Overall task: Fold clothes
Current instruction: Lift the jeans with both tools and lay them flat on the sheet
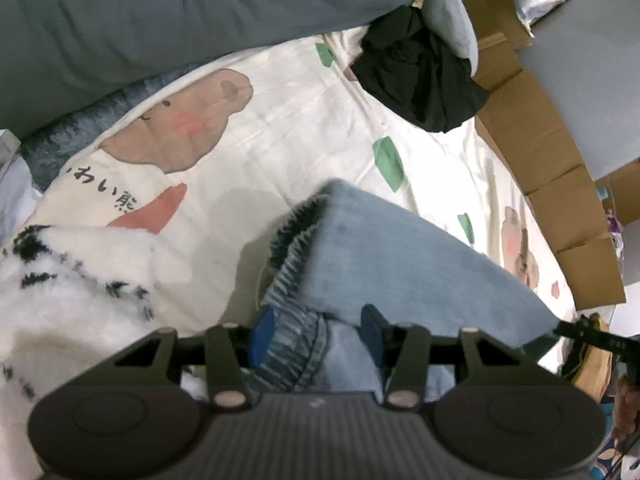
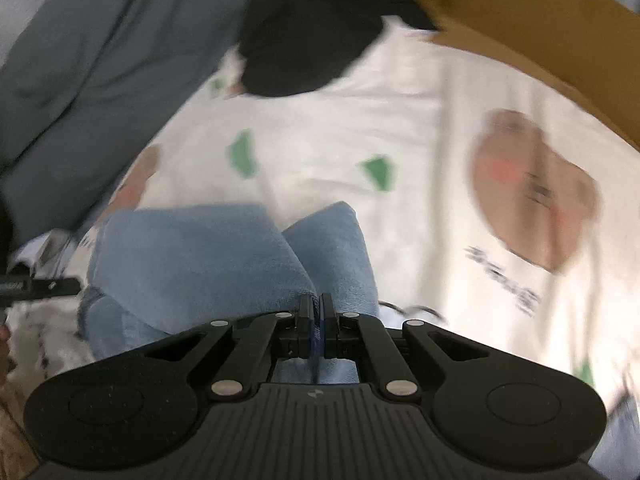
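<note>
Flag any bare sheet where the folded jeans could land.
Best patch: bear-print sheet between the jeans, black garment and the large bear print. In the right wrist view, more bare sheet lies right of the jeans. Crowded: fuzzy white garment at left, grey duvet behind, cardboard along the right edge.

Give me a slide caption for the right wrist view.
Right gripper clamps light-blue jeans over bear-print sheet.

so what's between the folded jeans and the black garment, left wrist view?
Only bare bear-print sheet with green patches. Nothing else lies between the jeans and the black garment in the left wrist view.
</note>
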`<move>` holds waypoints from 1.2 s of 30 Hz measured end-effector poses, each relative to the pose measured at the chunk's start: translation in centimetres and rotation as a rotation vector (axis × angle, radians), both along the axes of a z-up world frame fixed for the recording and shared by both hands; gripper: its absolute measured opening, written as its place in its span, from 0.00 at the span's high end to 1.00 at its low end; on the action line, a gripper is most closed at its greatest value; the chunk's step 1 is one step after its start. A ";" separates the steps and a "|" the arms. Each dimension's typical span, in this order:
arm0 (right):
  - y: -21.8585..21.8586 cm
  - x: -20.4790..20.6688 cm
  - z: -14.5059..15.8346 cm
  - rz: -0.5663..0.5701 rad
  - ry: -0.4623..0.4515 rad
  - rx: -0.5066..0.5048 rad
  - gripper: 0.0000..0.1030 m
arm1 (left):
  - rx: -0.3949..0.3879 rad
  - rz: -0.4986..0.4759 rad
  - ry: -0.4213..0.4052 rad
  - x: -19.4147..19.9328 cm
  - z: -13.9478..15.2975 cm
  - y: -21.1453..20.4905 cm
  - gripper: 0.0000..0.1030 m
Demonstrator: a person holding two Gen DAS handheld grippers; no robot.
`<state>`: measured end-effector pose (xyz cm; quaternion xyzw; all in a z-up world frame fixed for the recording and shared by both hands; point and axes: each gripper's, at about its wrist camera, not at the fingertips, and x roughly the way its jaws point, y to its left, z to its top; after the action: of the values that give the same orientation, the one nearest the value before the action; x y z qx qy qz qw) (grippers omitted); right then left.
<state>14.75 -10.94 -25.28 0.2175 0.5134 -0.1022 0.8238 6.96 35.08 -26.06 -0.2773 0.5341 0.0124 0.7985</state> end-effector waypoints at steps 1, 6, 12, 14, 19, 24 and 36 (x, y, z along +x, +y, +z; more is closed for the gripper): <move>-0.7 -1.1 0.2 -0.040 0.005 -0.016 1.00 | -0.001 -0.002 -0.001 0.0 0.1 -0.1 0.51; -4.1 -7.4 1.7 -0.239 0.020 -0.050 1.00 | 0.018 -0.024 0.003 0.2 0.2 -0.9 0.51; -6.8 -15.2 3.1 -0.439 0.049 -0.073 1.00 | 0.066 -0.049 0.028 0.9 -0.5 -1.2 0.49; -7.2 -17.3 3.2 -0.490 0.064 -0.073 1.00 | 0.077 -0.051 0.032 1.3 -0.7 -1.1 0.48; -7.2 -22.0 3.4 -0.600 0.107 -0.078 1.00 | 0.097 -0.073 0.039 3.0 -1.7 -1.0 0.43; -6.1 -26.2 3.2 -0.685 0.169 -0.064 1.00 | 0.095 -0.112 0.054 4.9 -3.5 -1.5 0.41; -5.2 -32.4 4.2 -0.827 0.292 -0.116 1.00 | -0.017 -0.234 -0.041 7.9 -3.9 -4.9 0.39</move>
<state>-17.69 -16.09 -21.12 0.3413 0.4877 -0.4813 0.6434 14.87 30.18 -29.97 -0.2200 0.5465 -0.0910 0.8029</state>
